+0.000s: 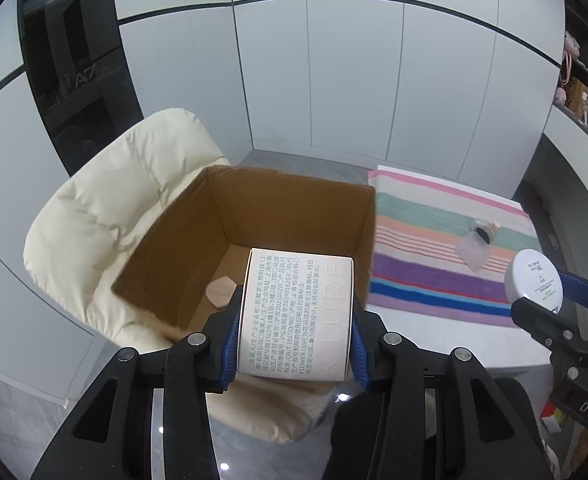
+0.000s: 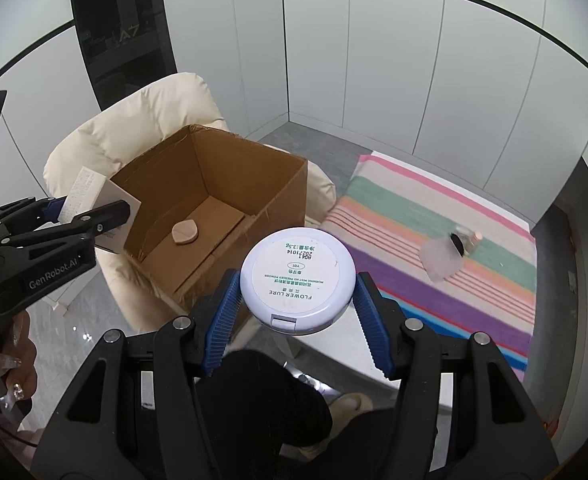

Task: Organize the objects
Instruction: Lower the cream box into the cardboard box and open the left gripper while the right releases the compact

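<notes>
My left gripper [image 1: 296, 316] is shut on a white printed carton [image 1: 298, 312], held just over the near edge of an open cardboard box [image 1: 253, 208]. A pink pad [image 1: 218, 291] lies on the box floor. The right wrist view shows my right gripper [image 2: 297, 304] shut on a round white powder compact [image 2: 298, 280], label side up, to the right of the cardboard box [image 2: 249, 168]. The left gripper [image 2: 93, 216] with the carton [image 2: 89, 188] appears there at the box's left side. The right gripper [image 1: 534, 292] and compact [image 1: 534, 280] show at the left view's right edge.
The box sits on a cream padded chair [image 1: 105, 216]. A striped towel [image 2: 434, 248] covers the table on the right, with a clear bottle [image 2: 442, 260] and small dark items lying on it. White cabinet doors [image 1: 334, 80] close off the back. A person's hand [image 2: 5, 364] is at the lower left.
</notes>
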The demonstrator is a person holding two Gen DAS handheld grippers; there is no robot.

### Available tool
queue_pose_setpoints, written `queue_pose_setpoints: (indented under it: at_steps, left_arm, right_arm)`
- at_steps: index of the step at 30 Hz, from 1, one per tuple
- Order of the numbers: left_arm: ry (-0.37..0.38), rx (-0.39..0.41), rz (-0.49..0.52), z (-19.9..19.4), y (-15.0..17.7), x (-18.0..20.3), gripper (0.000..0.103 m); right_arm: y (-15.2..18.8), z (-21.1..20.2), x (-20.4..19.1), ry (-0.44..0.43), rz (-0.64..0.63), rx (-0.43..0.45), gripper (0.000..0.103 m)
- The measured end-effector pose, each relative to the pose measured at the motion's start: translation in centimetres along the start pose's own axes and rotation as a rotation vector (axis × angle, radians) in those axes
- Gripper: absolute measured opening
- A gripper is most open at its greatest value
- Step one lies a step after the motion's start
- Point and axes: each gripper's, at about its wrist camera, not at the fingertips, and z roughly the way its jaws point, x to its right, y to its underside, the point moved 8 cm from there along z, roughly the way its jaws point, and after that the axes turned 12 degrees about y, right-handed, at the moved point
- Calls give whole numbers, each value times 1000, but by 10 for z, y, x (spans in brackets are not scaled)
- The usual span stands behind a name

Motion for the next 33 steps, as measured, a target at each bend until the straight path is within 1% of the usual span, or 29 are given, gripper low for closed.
queue_pose_setpoints:
  at_steps: [5,9,11,15,17,21,23,24,25,26,27,29,33]
  left_arm:
    - [-22,24,-15,25,-30,-15,45]
    - [-32,25,-33,46,-47,-29,45]
    - [-48,24,-39,57,-54,-37,45]
    - [-48,-8,-84,76,-57,-57,45]
    - [-60,-28,-104,83,-54,-68,45]
    - [-72,-44,-134,90,-51,-84,46]
    - [-112,-26,-111,89,-53,-91,52]
    - [-134,-28,-94,89,-53,-93,65]
    - [-140,-30,-91,88,-53,-95,74]
    - [-145,-34,-96,88,-53,-97,90]
    - [-153,-33,-105,88,-53,-100,97]
    - [-149,-32,-124,86,-52,-105,97]
    - [-140,-53,-140,89,-50,-109,97]
  right_arm:
    - [-24,33,-15,-24,-21,-11,60]
    - [-39,59,-30,-43,-46,-22,60]
    - [-47,71,-37,-54,-52,-30,60]
    - [-63,90,-53,-68,-70,-30,60]
    - [-70,100,-62,-74,-79,-30,60]
    - [-82,115,-76,-86,-95,-30,60]
    - [-87,121,-84,-106,-103,-26,60]
    - [-88,123,-88,-124,-113,-27,62]
    - [-88,125,-91,-141,-123,-31,76]
    - [-89,127,-92,-137,-120,-32,86]
    - [-92,129,-91,-123,-108,-25,97]
    - [-94,130,-86,-110,-86,-8,98]
    - [-94,135,-77,-116,-40,-35,98]
